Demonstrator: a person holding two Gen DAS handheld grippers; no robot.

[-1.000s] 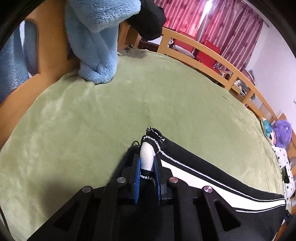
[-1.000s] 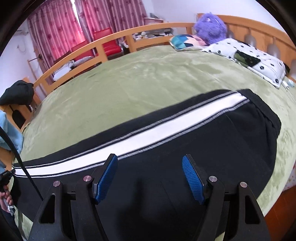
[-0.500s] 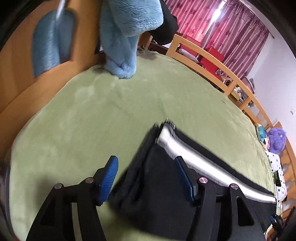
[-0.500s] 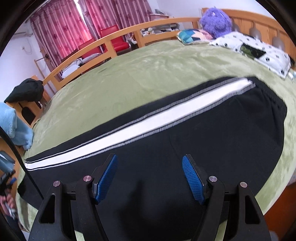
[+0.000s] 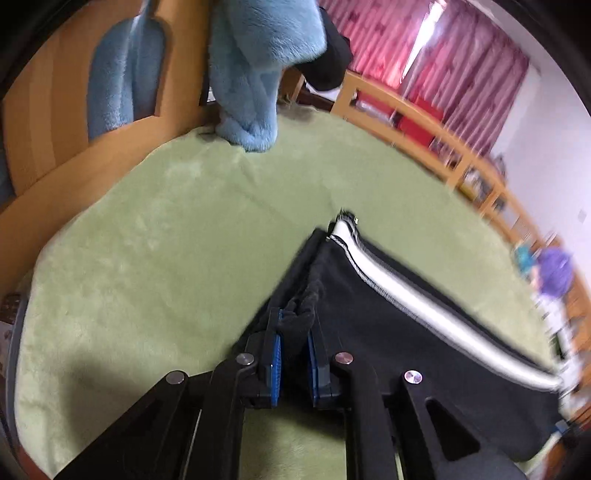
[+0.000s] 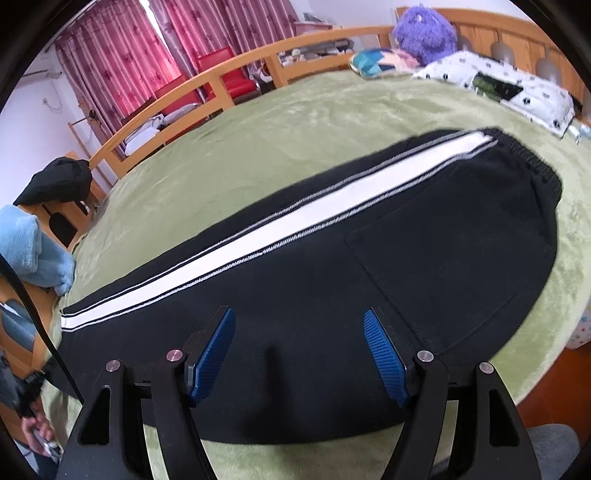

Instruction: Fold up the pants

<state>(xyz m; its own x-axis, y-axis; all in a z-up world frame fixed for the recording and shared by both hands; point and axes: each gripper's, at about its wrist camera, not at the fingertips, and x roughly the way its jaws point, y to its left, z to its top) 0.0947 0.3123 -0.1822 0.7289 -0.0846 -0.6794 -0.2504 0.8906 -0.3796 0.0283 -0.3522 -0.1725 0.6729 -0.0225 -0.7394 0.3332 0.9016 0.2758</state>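
Pants lie flat on the green bed; my left gripper pinches their black hem for folding, right gripper jaws spread above them.

green bed, black pants, pillow

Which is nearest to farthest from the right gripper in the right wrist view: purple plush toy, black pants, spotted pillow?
From the right gripper:
1. black pants, directly under and ahead of the open jaws.
2. spotted pillow, far right, at the head of the bed.
3. purple plush toy, top right, behind the pillow against the headboard.
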